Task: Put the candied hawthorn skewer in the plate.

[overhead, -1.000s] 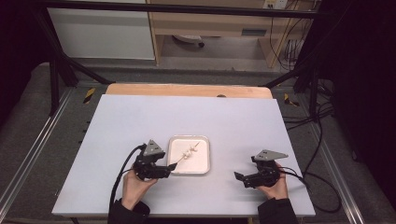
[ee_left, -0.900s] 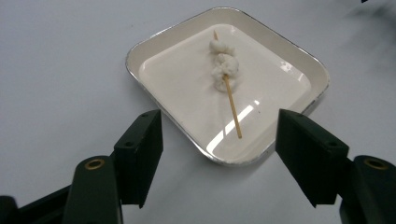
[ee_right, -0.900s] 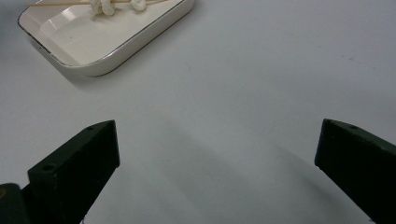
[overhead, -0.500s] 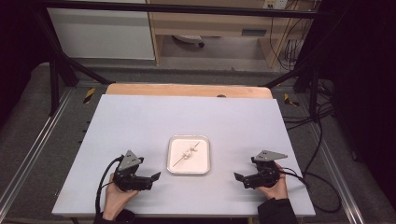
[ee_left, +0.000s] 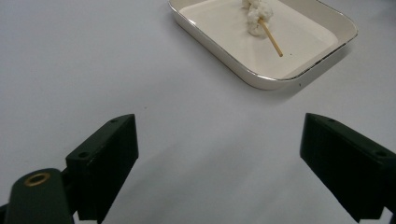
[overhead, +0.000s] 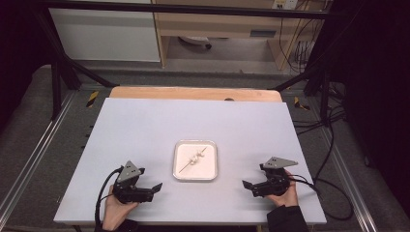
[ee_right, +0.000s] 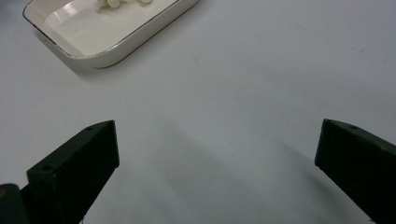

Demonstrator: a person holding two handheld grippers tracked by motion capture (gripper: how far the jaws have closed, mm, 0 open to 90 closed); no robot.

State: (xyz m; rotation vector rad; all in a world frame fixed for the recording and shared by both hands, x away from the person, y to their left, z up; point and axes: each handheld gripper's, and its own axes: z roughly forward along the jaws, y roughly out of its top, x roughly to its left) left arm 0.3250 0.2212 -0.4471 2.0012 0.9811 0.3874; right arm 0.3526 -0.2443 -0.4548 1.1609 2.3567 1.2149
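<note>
We see the skewer of white lumps lying in the white tray mid-bench, with the left gripper and right gripper flanking it, both spread wide over bare surface, pinching nothing

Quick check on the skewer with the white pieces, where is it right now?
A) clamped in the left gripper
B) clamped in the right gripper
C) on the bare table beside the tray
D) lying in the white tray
D: the skewer lies inside the white tray, and the left gripper and right gripper both sit on the table apart from the tray with open jaws and nothing between them.
</note>
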